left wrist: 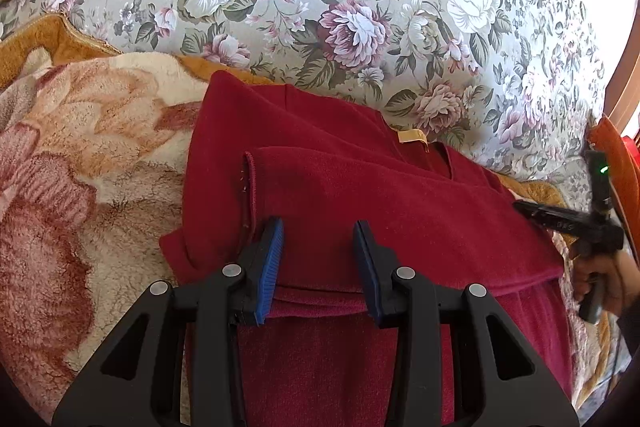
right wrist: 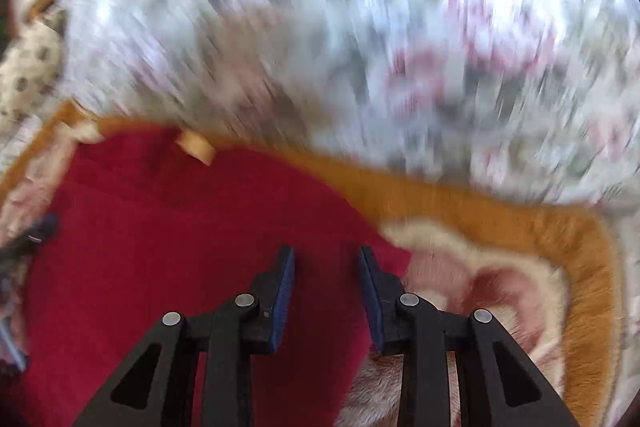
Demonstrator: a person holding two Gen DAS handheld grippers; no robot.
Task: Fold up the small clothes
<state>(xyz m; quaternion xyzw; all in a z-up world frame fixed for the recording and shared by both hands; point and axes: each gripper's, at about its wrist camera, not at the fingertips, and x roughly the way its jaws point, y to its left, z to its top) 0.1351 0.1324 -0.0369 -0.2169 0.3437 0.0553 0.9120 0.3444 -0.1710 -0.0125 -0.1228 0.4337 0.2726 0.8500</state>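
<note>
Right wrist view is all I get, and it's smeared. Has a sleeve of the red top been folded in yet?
Observer: Yes. The left wrist view shows one sleeve lying across the front of the red top, with its cuff toward the picture's left.
Operator: Where are the left tongs?
Observer: The left tongs are over the top's near folded edge. The pads are apart and no cloth looks pinched.
Operator: Is my right side visible from there?
Observer: Yes. A hand gripping a black handle shows just off the top's right edge.
</note>
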